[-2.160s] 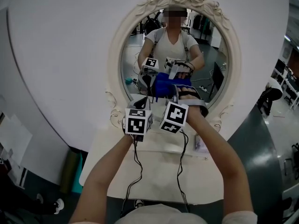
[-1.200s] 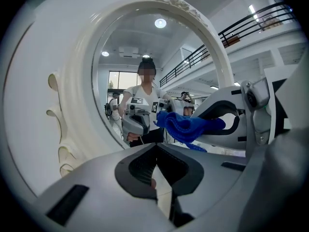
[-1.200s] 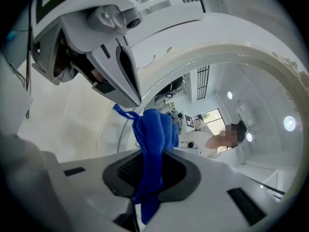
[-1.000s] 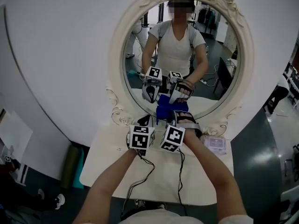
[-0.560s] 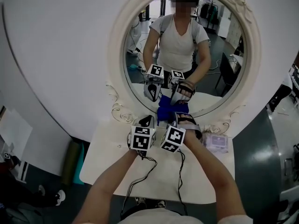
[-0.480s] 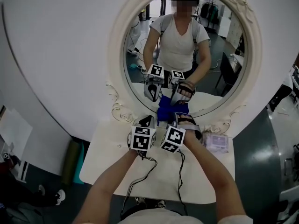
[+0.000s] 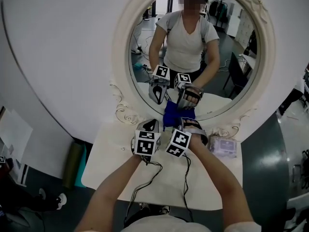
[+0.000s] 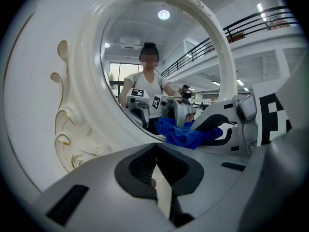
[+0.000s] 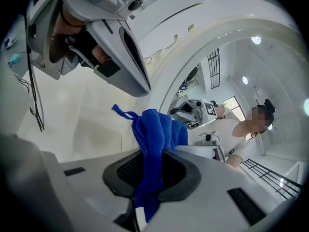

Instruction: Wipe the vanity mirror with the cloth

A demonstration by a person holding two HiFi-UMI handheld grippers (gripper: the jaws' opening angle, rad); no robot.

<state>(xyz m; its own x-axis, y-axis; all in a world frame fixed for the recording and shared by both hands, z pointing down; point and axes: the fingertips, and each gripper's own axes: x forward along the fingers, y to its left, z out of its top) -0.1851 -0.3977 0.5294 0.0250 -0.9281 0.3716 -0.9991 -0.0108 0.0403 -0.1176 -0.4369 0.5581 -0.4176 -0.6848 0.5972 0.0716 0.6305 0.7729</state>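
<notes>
Low before the vanity mirror, right gripper pinching blue cloth, left gripper pressed together.

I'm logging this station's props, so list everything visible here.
white table: one, white, against the wall.
oval vanity mirror with ornate cream frame: one, cream, upright on the table.
blue wiping cloth: one, blue, at the mirror's lower edge, in the right gripper.
pale purple packet: one, purple-white, table's right side.
dark green roll: one, green, floor left of table.
black cables: two, black, trailing over the table.
left gripper: one, white-grey, fingers shut, empty.
right gripper: one, white-grey, fingers shut on cloth.
</notes>
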